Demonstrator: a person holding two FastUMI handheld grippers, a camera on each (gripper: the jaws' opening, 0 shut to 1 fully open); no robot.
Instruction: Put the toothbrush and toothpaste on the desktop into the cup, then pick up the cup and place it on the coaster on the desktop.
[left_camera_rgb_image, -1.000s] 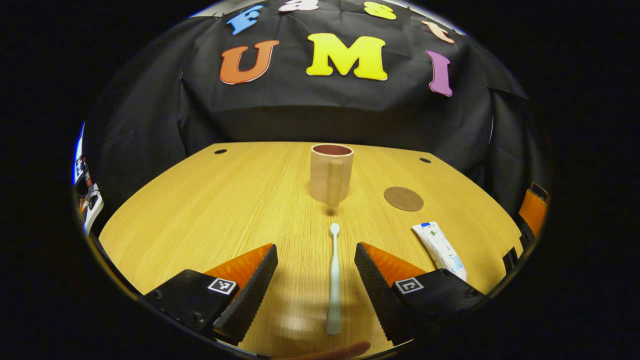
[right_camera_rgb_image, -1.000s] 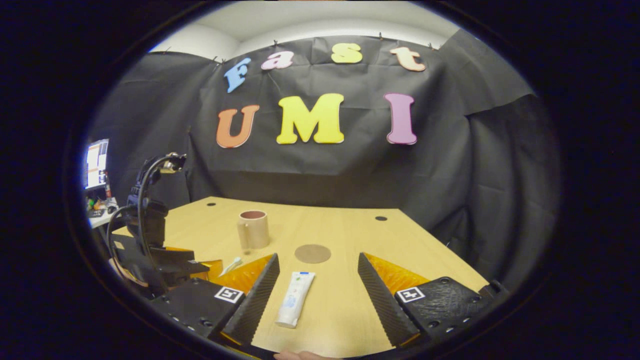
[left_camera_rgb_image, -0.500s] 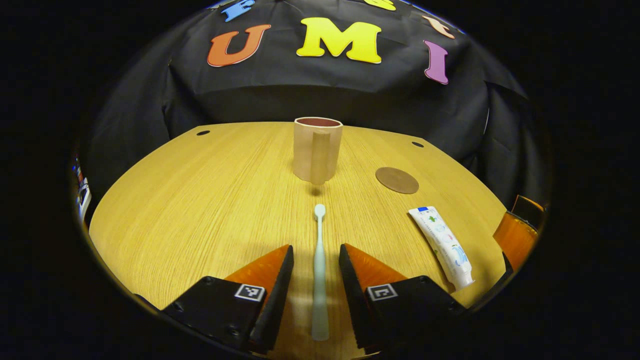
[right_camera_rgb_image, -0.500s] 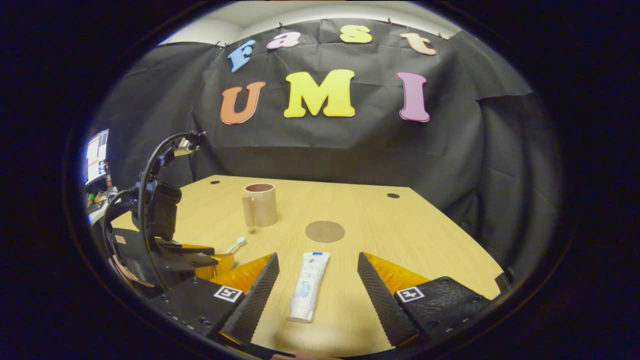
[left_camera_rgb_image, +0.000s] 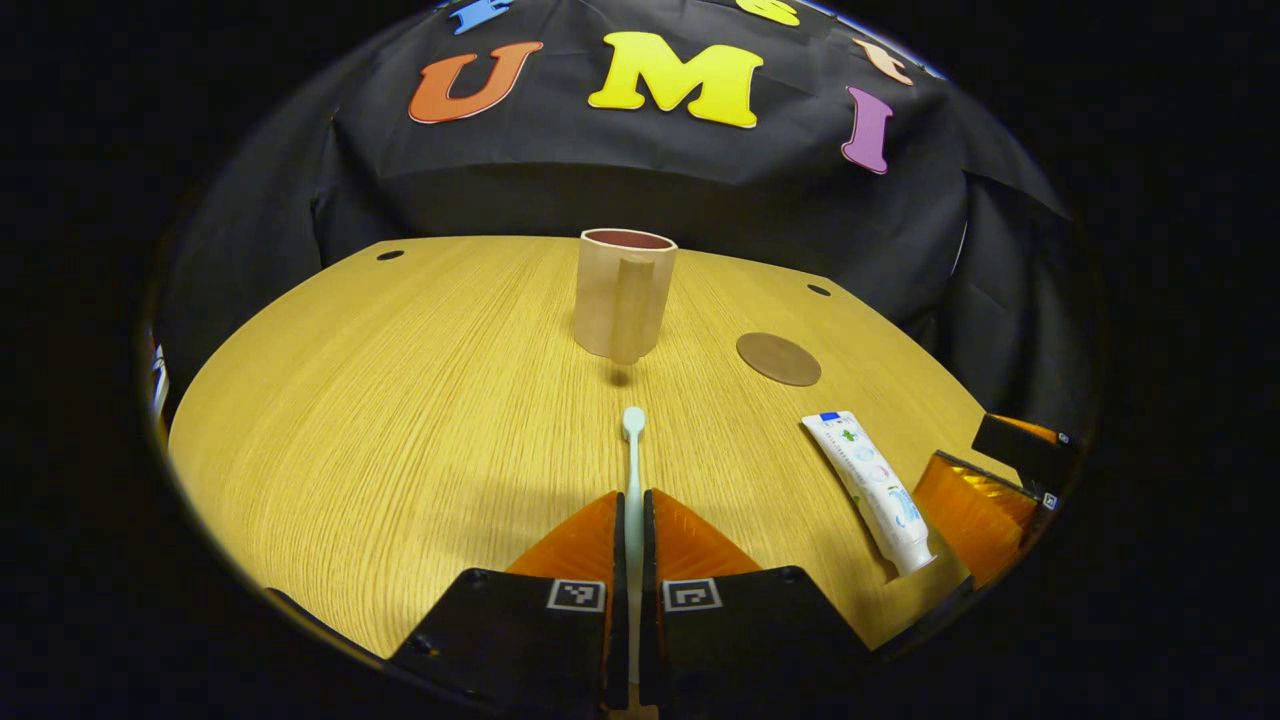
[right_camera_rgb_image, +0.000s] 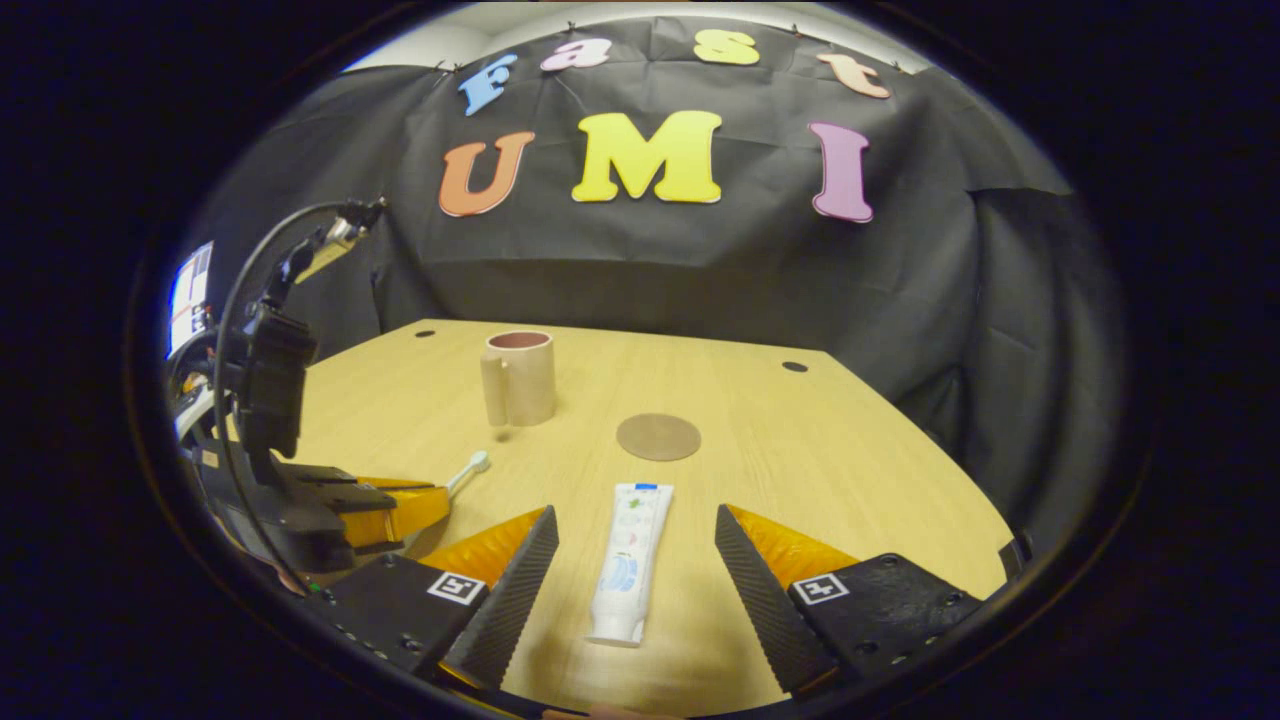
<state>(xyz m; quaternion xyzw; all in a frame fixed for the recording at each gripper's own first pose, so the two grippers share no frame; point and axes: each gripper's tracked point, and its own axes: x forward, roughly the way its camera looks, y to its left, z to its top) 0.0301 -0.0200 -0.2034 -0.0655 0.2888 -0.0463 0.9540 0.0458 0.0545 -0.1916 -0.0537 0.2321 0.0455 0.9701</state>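
Toothbrush (left_camera_rgb_image: 632, 450) grip done: your left claw (left_camera_rgb_image: 631, 520) just closed on its handle, near the cup (left_camera_rgb_image: 619, 293). Right claw (right_camera_rgb_image: 636, 545) gapes wide, straddling the toothpaste (right_camera_rgb_image: 627, 560) on the worktop (left_camera_rgb_image: 400, 400). Lift next.

The left gripper (left_camera_rgb_image: 631, 520) has both fingers pressed on the handle of the toothbrush (left_camera_rgb_image: 632, 450), whose head points toward the cup (left_camera_rgb_image: 620, 295). The cup stands upright on the wooden desktop (left_camera_rgb_image: 400, 400), its handle facing the camera. Right of the cup lies the round brown coaster (left_camera_rgb_image: 778, 359). Nearer than the coaster lies the toothpaste (left_camera_rgb_image: 868, 488), flat on the desktop. Just beside the toothpaste, at the right edge, is the right gripper (left_camera_rgb_image: 985, 490).
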